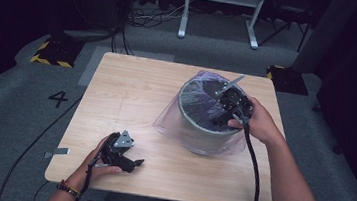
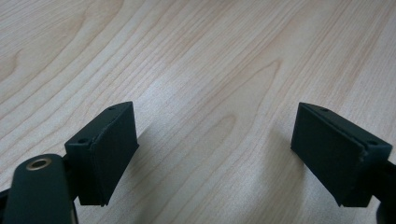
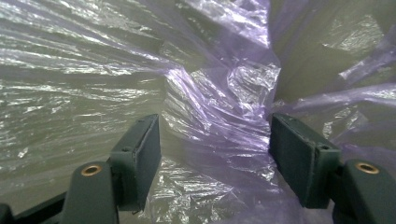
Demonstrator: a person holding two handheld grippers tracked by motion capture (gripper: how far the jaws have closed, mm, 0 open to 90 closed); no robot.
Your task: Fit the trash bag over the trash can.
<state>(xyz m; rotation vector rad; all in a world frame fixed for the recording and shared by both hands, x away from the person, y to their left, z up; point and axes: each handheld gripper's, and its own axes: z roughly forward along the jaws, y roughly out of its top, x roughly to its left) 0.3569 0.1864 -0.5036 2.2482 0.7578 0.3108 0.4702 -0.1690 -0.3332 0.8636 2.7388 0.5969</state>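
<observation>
A round grey bin (image 1: 198, 132) stands right of the middle of the wooden table (image 1: 133, 85). A thin purple plastic bag (image 1: 166, 122) lines it and hangs over its rim down to the tabletop. My right gripper (image 1: 218, 117) reaches down into the bin's mouth from the right side. In the right gripper view its jaws (image 3: 215, 158) stand apart, with a crumpled fold of the bag (image 3: 219, 93) between them and not pinched. My left gripper (image 1: 135, 165) rests near the table's front left edge. It is open over bare wood (image 2: 215, 154).
Around the table lies grey carpet with a taped "4" (image 1: 58, 99) at the left. Black cables (image 1: 140, 16) and a white frame's legs (image 1: 220, 14) stand behind. Yellow-and-black striped feet (image 1: 51, 52) sit at the far corners.
</observation>
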